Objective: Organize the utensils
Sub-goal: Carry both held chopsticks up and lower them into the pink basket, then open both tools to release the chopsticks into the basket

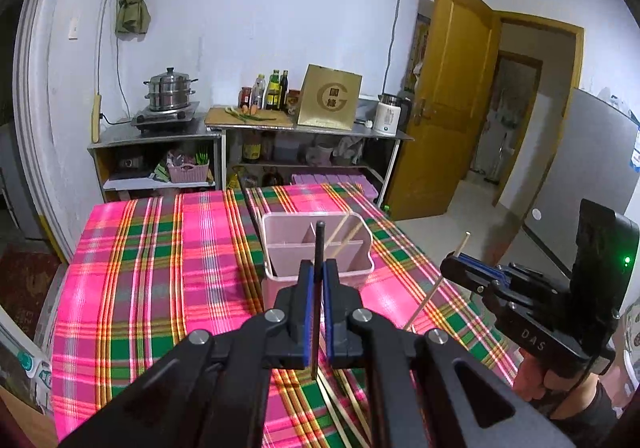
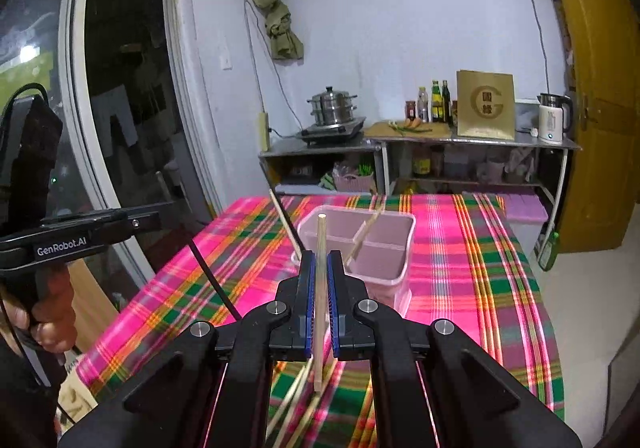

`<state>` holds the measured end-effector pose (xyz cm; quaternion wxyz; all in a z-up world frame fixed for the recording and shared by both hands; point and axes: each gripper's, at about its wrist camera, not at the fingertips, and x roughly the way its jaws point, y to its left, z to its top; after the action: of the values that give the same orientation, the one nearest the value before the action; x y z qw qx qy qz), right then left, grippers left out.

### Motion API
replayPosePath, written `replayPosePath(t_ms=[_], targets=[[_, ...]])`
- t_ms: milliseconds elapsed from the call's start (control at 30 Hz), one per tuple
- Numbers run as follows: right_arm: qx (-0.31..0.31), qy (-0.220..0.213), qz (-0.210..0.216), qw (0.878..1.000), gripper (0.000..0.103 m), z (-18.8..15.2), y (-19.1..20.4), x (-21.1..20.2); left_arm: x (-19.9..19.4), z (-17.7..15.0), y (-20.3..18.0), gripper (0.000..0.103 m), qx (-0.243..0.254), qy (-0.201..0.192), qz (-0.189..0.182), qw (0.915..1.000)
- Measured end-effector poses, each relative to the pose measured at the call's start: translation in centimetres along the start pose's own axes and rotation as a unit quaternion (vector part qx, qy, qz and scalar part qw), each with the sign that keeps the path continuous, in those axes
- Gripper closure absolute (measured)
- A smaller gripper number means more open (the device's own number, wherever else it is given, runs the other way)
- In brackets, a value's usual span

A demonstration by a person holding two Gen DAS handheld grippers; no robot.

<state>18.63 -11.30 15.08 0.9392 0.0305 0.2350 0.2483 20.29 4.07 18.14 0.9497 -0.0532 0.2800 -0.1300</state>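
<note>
Pale wooden chopstick (image 2: 320,288) clamped in my right gripper (image 2: 319,260), dark chopstick (image 1: 319,288) in my left gripper (image 1: 319,268); next, lower both into the far pink plastic divided holder (image 1: 276,240).

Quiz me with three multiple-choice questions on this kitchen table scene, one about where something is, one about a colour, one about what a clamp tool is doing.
1. Where is the pink utensil holder?
A. on the plaid tablecloth
B. on the stove shelf
C. on the floor

2. What colour is the chopstick in the left gripper?
A. pale wood
B. black
C. red

3. What is the right gripper doing?
A. hanging open
B. clamping a light wooden chopstick
C. gripping the holder's rim

Answers: 1 A, the holder stands on the plaid tablecloth. 2 B, a dark stick shows between the blue pads. 3 B, the pads close on the upright pale stick.
</note>
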Motion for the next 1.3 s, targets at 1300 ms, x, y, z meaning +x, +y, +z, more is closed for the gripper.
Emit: replayPosePath(t_ms=[1300], targets=[[0.034,-0.055,-0.003,0.998,0.097,5.7,-2.5,8.6,6.9,7.5,4.2,0.098,-0.031,-0.047,0.001,0.9984]])
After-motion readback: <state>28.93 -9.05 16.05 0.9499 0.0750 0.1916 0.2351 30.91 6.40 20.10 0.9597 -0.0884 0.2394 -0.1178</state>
